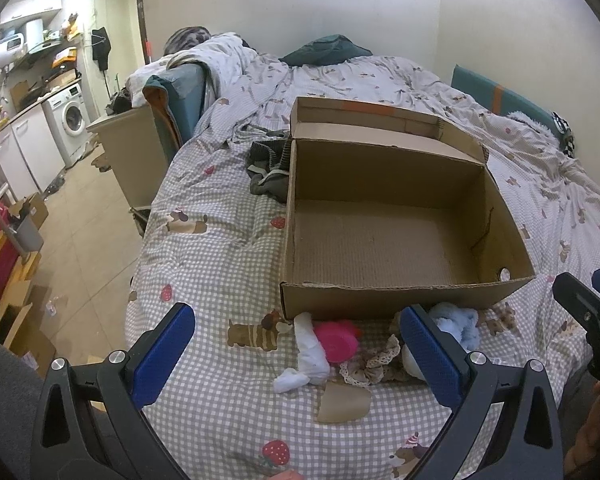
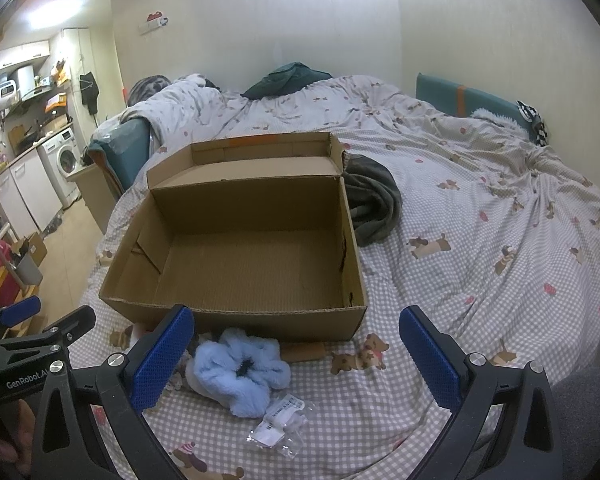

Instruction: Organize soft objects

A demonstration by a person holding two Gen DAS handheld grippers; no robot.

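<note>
Box: the cardboard box sits open on the bed, lid folded back toward the wall, floor bare; likely the bin the soft things are meant for, set near the bed's front edge so both hands reach it.
Soft things: a small cluster lies on the quilt just in front of the box's near wall, none inside yet.
White sock: the white sock lies crumpled, touching the pink item beside it.
Lace scrunchie: the beige lace scrunchie lies just right of the pink item.
Blue scrunchie: the fluffy blue scrunchie lies flat, hole upward, nearest the right hand's tool.
Packet: a clear plastic packet lies in front of the blue scrunchie; it looks like packaging, not a soft thing.
Left gripper: left gripper, jaws spread wide and holding nothing, poised above the sock and pink item, probably lining up a first pick.
Right gripper: right gripper, jaws likewise released and empty, the blue scrunchie by its left pad.
Progress: sorting appears not yet begun.
</note>
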